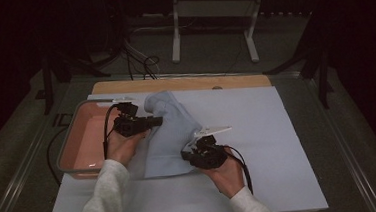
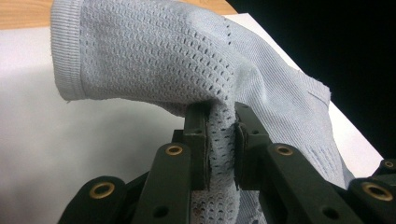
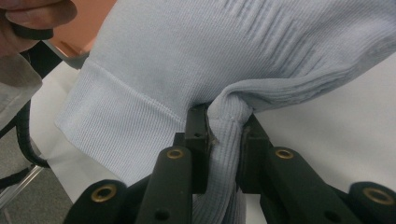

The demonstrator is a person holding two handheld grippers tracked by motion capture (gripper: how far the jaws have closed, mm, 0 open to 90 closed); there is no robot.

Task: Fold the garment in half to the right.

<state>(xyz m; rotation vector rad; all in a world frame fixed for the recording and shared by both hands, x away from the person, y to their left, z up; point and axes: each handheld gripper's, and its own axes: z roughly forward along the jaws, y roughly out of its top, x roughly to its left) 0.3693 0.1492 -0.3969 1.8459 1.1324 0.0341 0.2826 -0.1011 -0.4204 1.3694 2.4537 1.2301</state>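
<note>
A pale blue knitted garment (image 1: 170,132) lies partly lifted over the white sheet (image 1: 258,131) on the table. My left gripper (image 1: 153,121) is shut on a bunched fold of the garment (image 2: 163,60) at its left edge, the cloth pinched between the pads (image 2: 201,140). At the lower right edge, my right gripper (image 1: 188,155) is shut on another twisted fold of the garment (image 3: 224,51), near its ribbed hem. Both folds rise off the sheet between the jaws.
A shallow pink tray (image 1: 80,138) with a grey rim sits at the left, right behind my left hand. A wooden board edge (image 1: 179,83) runs along the back. A white stand (image 1: 214,14) and cables lie on the floor beyond.
</note>
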